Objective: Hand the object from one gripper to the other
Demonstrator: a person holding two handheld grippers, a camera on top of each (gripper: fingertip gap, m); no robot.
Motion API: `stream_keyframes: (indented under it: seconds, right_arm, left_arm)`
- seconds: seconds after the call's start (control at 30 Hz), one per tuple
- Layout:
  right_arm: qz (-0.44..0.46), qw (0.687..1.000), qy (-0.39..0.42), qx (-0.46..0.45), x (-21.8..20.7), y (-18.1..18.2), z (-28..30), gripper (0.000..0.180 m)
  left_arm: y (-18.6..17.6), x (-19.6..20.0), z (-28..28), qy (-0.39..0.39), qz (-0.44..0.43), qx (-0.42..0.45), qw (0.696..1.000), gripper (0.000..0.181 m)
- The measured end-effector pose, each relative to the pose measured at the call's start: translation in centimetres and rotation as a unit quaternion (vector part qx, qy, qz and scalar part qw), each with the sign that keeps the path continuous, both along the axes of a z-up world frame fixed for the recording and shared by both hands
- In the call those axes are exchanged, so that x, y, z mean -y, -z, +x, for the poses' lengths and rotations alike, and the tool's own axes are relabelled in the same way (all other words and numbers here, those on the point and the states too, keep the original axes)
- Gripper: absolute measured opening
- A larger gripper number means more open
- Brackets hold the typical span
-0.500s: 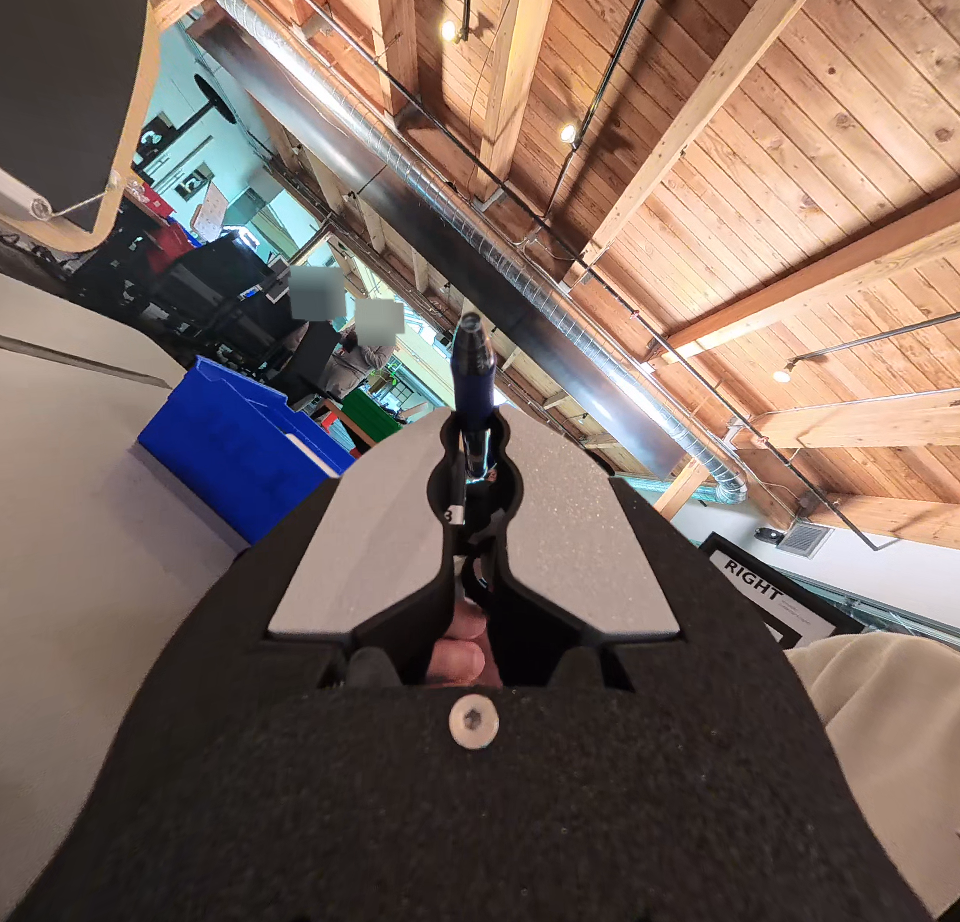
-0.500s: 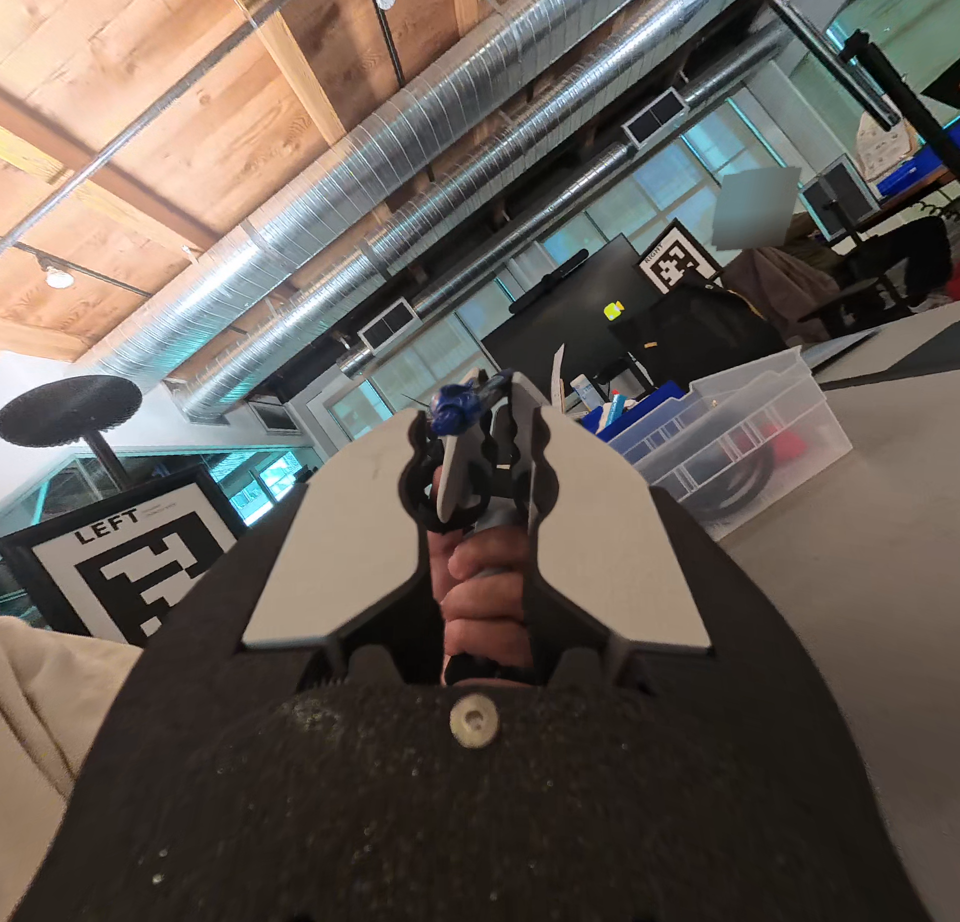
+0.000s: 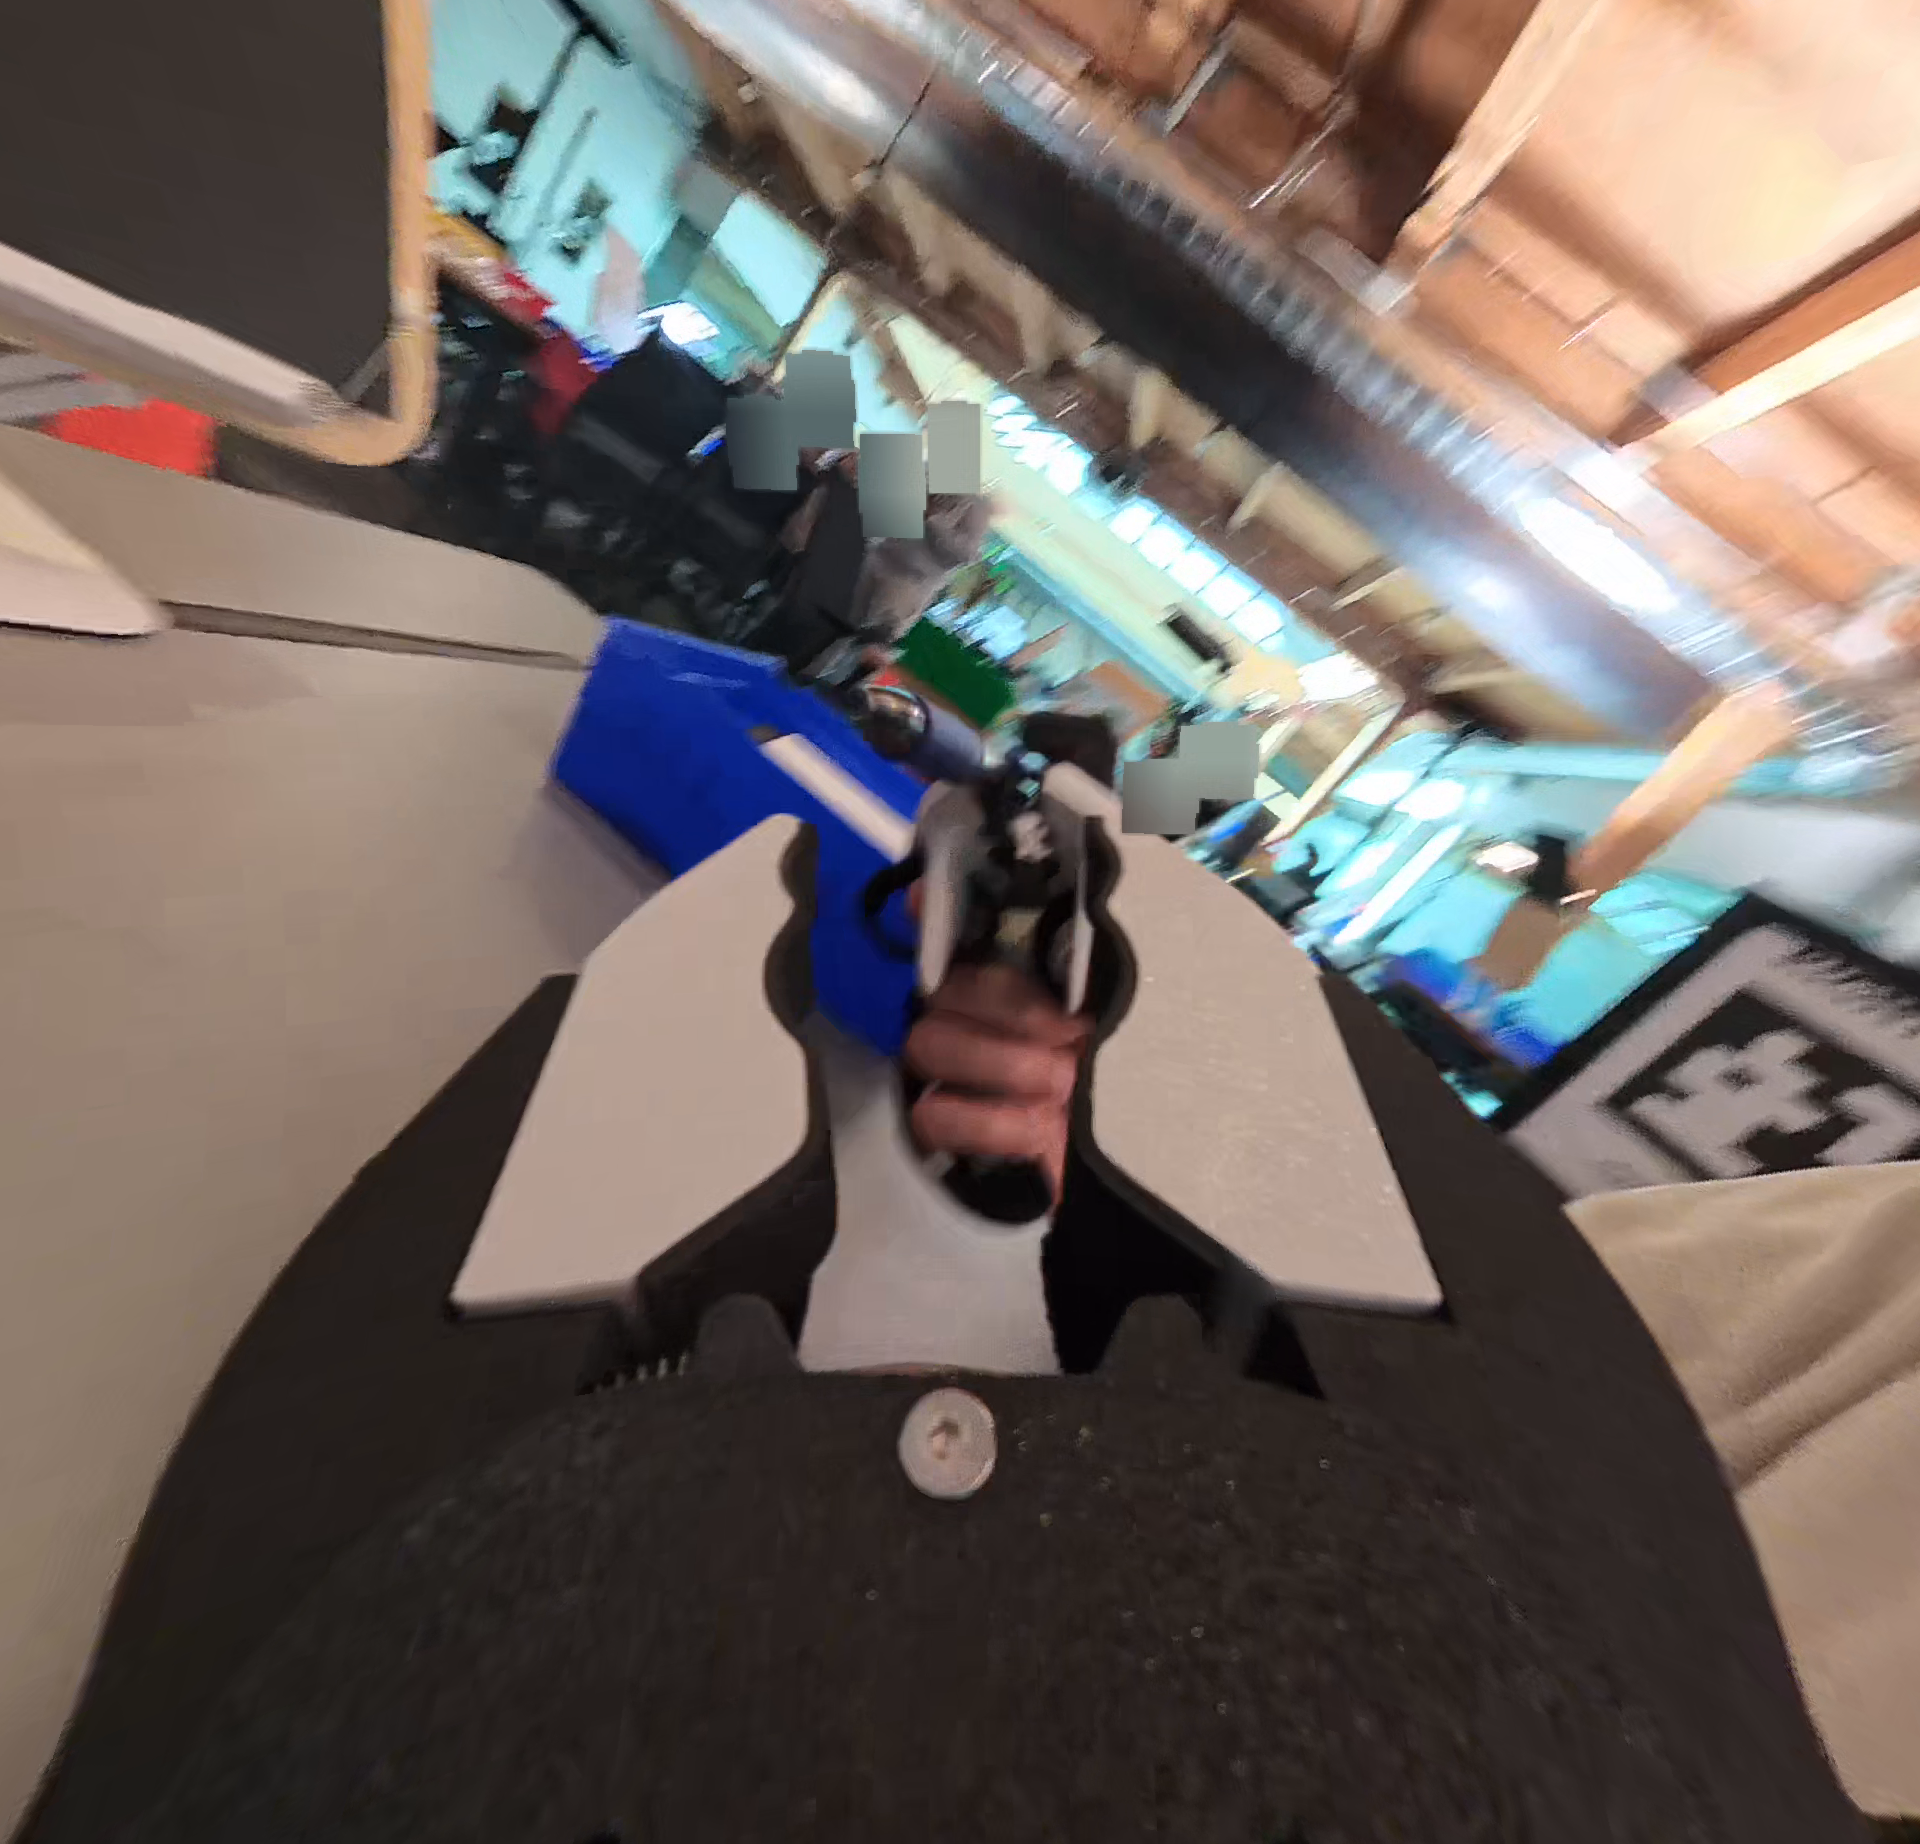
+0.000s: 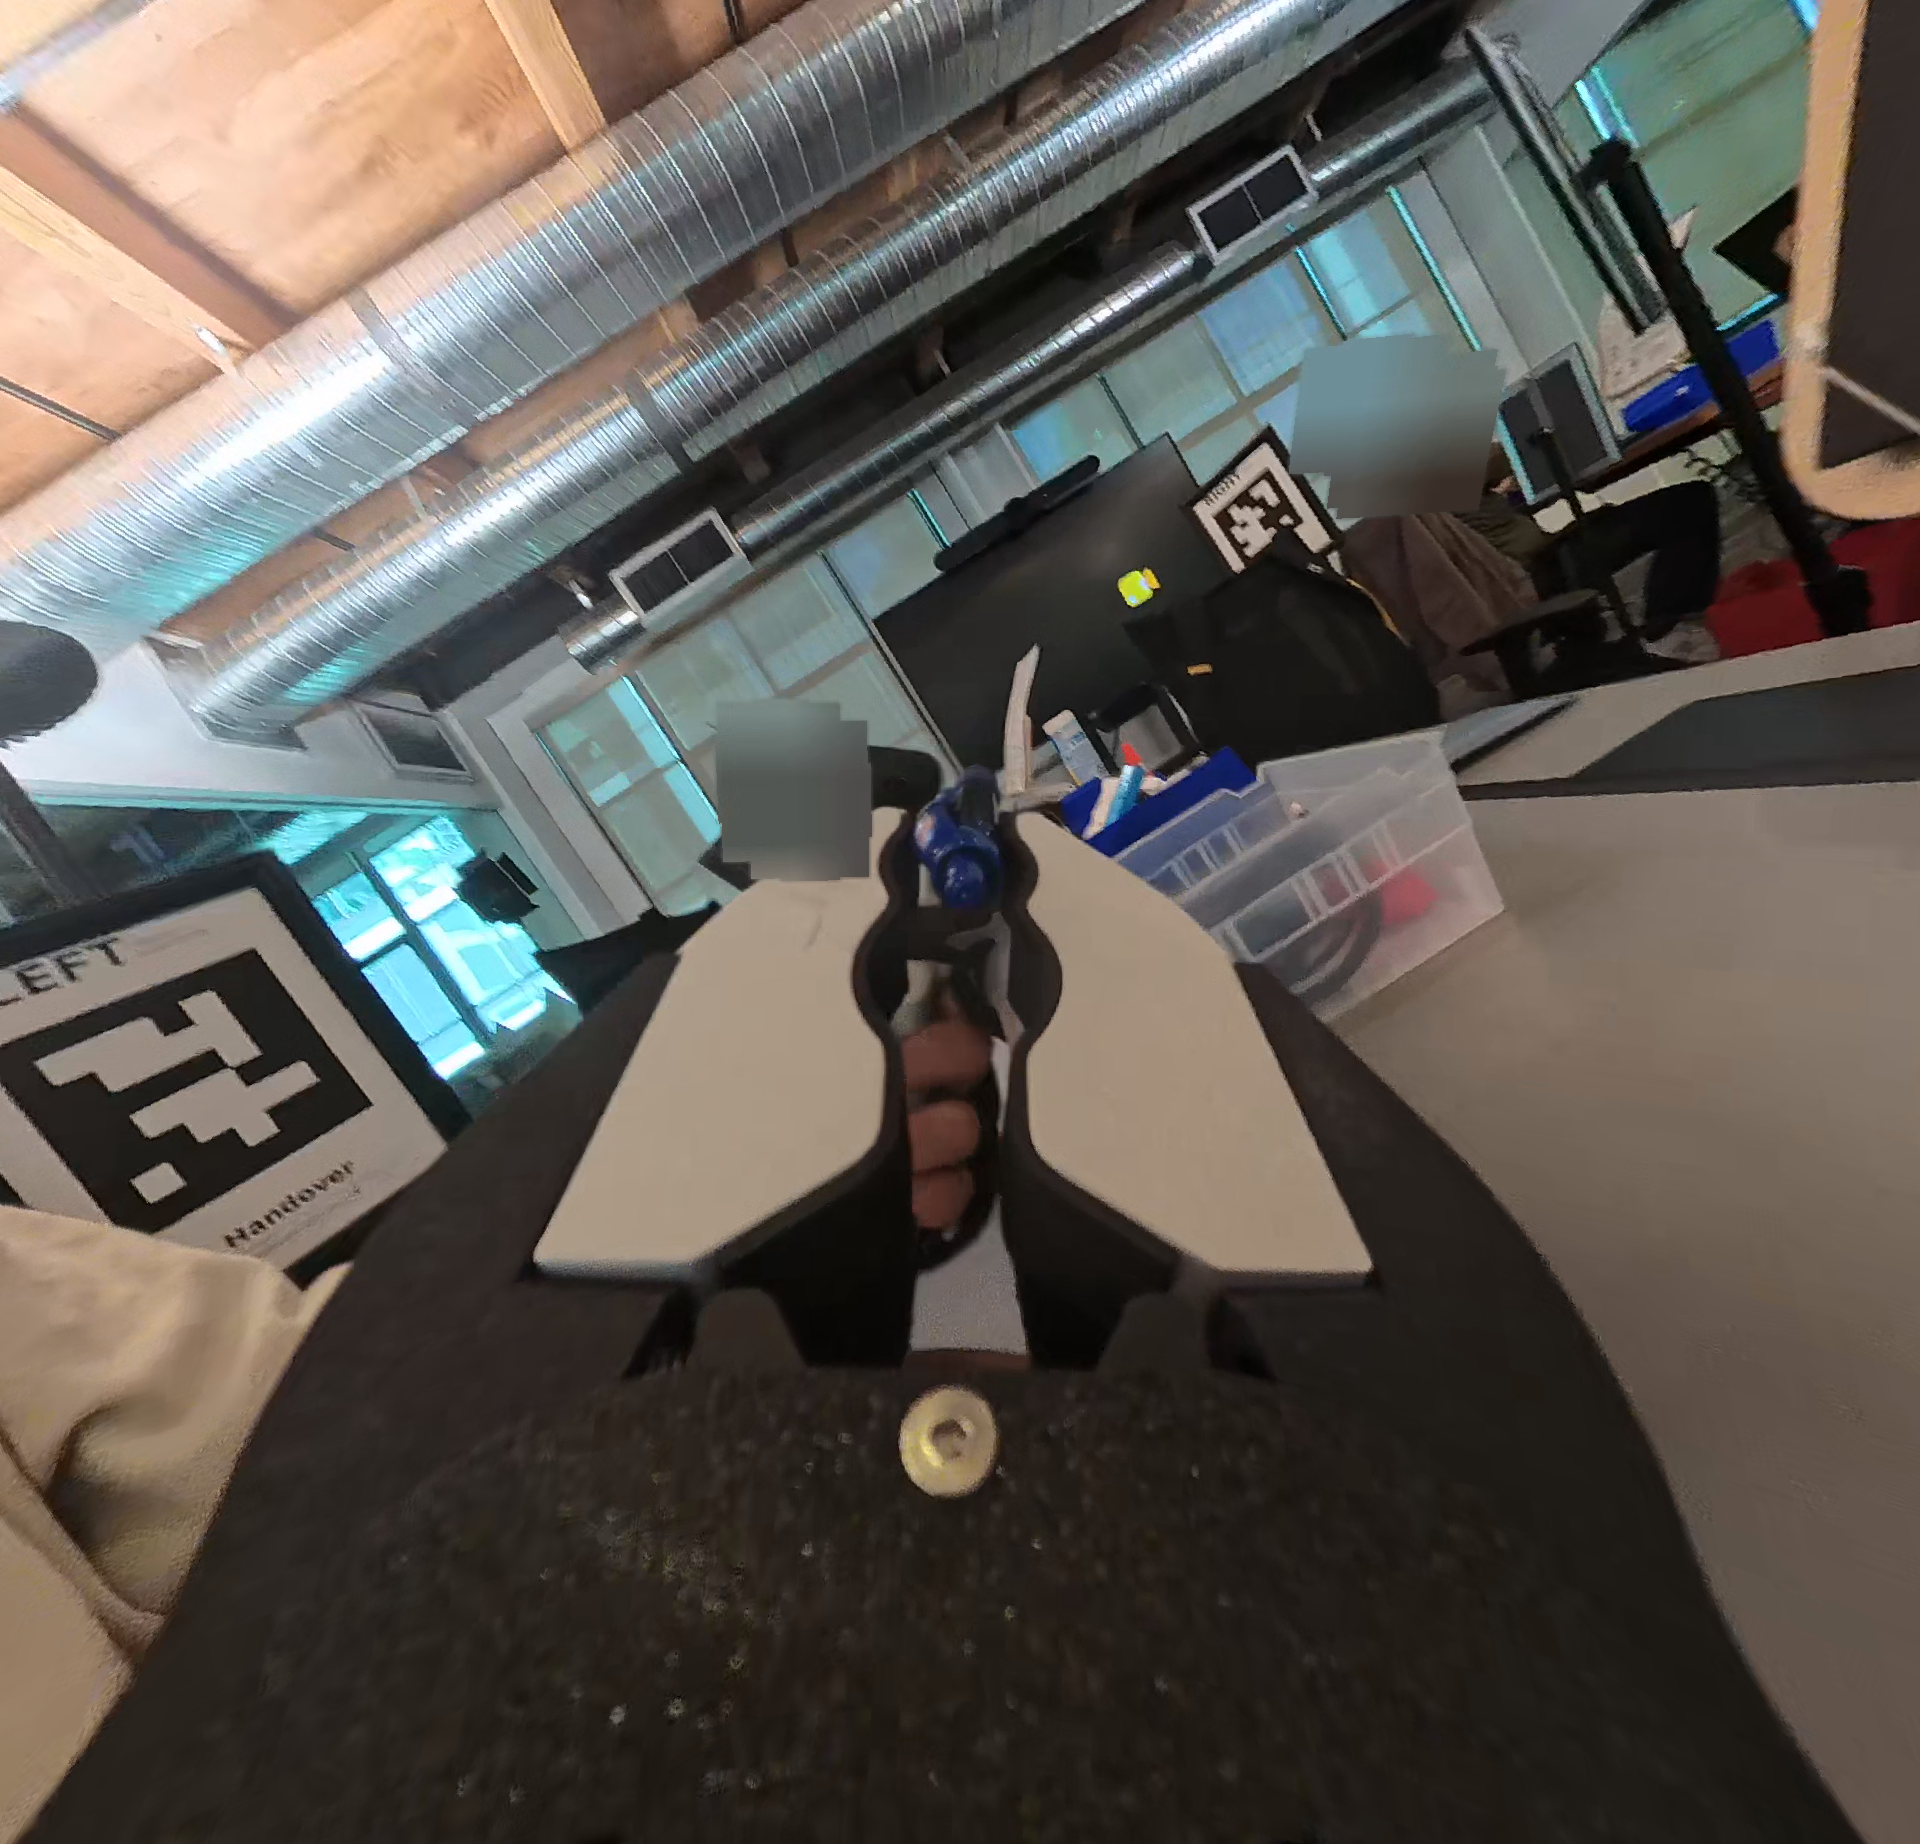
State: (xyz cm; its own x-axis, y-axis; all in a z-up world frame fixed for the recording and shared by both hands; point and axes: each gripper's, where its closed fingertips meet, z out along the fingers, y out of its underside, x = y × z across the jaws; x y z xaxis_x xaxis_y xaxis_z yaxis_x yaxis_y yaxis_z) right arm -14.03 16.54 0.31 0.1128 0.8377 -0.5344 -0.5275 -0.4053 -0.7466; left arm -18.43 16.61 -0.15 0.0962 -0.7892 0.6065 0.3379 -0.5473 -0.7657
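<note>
A dark blue pen (image 4: 961, 844) with a chrome end is clamped between the tips of my right gripper (image 4: 958, 838), which is shut on it. In the left wrist view my left gripper (image 3: 951, 844) is open, its fingers spread wide and empty. The right gripper (image 3: 1003, 838) shows between them, facing me and holding the pen (image 3: 940, 745) just beyond my left fingertips. A hand (image 3: 987, 1077) grips its handle. In the right wrist view a hand (image 4: 945, 1098) shows through the gap behind the fingers.
A grey table (image 3: 260, 911) lies below, with a blue bin (image 3: 707, 755) on it. A clear plastic bin (image 4: 1351, 859) stands on the table (image 4: 1662, 1067) at the right. Black-and-white marker boards (image 4: 187, 1067) (image 3: 1766, 1098) stand nearby. A beige sleeve (image 3: 1766, 1327) is at the edge. Some 6 cm of space lies between my two pairs of fingers.
My left gripper, which was shut on the pen, has opened and let it go. My right gripper has closed on the pen. Both views have tilted down.
</note>
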Motion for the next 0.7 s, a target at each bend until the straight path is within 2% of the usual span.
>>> stream_keyframes:
  seconds: [0.07,0.2,0.23,0.3,0.43,0.47,0.6,0.7]
  right_arm:
    - [0.002,0.999,0.019,0.043,-0.7,0.3,0.9,0.015]
    - [0.011,0.989,0.042,0.14,-1.7,0.9,2.2,0.015]
    - [0.01,0.985,0.042,0.166,-1.8,1.3,2.3,0.015]
    - [0.002,0.975,0.032,0.219,-1.8,2.3,2.2,0.015]
    - [-0.016,0.955,-0.014,0.294,-0.8,4.0,1.1,0.015]
    - [-0.014,0.953,-0.02,0.303,-0.5,4.1,0.7,0.015]
    - [-0.001,0.937,-0.065,0.343,1.4,4.6,-1.2,0.015]
    - [0.008,0.936,-0.077,0.344,2.1,4.3,-1.7,0.015]
  left_arm:
    - [1.7,-0.6,-1.3,-0.055,0.045,-0.106,0.992,0.053]
    - [3.3,-1.3,-4.2,-0.127,0.173,-0.305,0.928,0.051]
    - [3.2,-1.0,-4.3,-0.116,0.196,-0.334,0.915,0.045]
    - [3.6,-0.1,-4.0,-0.07,0.227,-0.39,0.889,0.046]
    - [5.7,0.7,-3.4,-0.025,0.302,-0.524,0.796,0.042]
    - [6.1,0.8,-3.2,-0.018,0.31,-0.543,0.78,0.042]
    - [7.5,0.9,-2.0,-0.001,0.307,-0.552,0.775,0.042]
    - [9.0,0.6,-2.2,0.001,0.305,-0.574,0.76,0.041]
